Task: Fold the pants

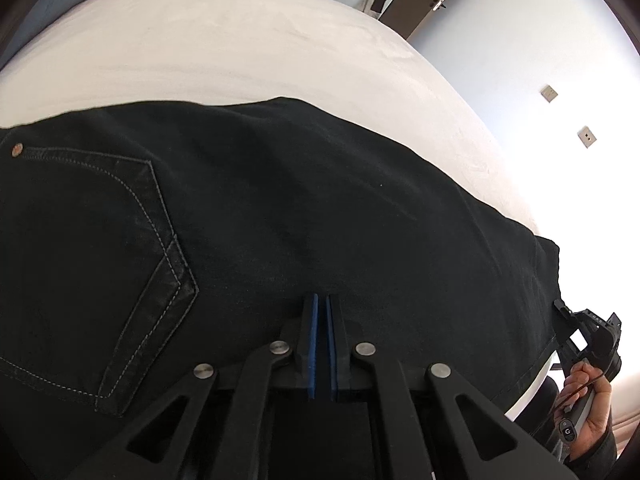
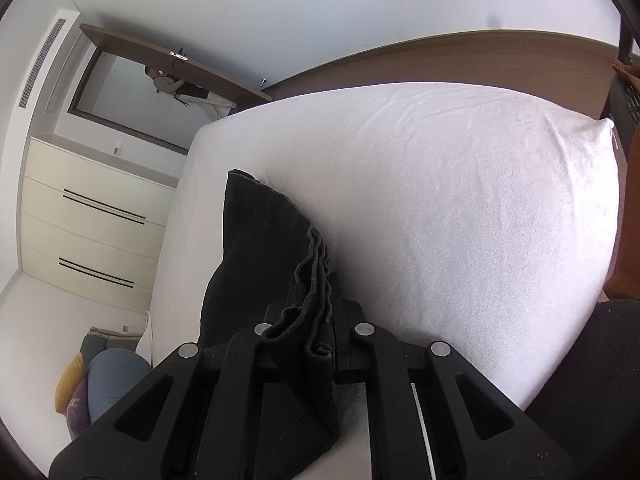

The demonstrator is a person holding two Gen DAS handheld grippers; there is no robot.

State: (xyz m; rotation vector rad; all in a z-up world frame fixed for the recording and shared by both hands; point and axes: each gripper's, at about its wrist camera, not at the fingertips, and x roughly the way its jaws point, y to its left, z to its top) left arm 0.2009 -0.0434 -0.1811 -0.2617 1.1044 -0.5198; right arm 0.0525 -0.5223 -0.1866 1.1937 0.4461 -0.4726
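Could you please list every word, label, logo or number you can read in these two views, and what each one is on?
"G": a round white logo on the grey handle held in the person's right hand.
Small pale lettering on the black body of the right tongs: too small and blurred to read.
Black jeans, white mattress cover and drawer unit: no text.

Matt black denim pants [image 1: 280, 208] with pale stitching and a copper rivet [image 1: 17, 149], soft white textured bed sheet [image 2: 460, 208], matt black plastic hand-held gripper [image 1: 322, 300] with blue foam pads [image 1: 314, 344], brown wood-grain headboard [image 2: 480, 60]
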